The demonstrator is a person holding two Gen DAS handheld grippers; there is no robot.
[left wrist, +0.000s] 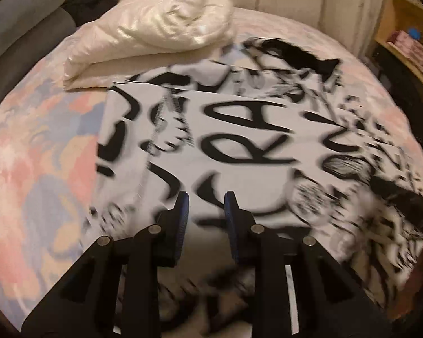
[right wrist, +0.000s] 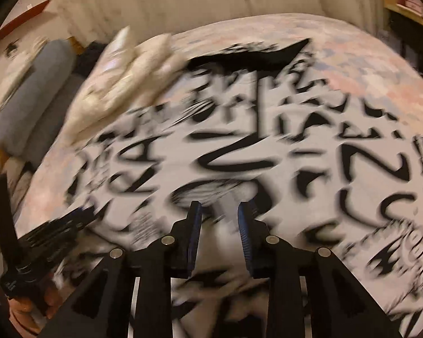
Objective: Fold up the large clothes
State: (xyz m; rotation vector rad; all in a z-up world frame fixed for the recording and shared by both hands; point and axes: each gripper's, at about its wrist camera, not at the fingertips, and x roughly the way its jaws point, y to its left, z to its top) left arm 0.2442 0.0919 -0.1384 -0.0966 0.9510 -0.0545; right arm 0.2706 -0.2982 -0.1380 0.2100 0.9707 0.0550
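My left gripper (left wrist: 206,200) and right gripper (right wrist: 220,209) both hang with jaws apart, gripping nothing. The black-and-white printed garment (left wrist: 239,140) lies flat on the bed (left wrist: 42,140) directly ahead of both, stretching away toward the cream bundle (left wrist: 155,28).

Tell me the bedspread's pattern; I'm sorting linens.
Pastel patches of pink, blue and peach on the bedspread, clearest in the left wrist view.
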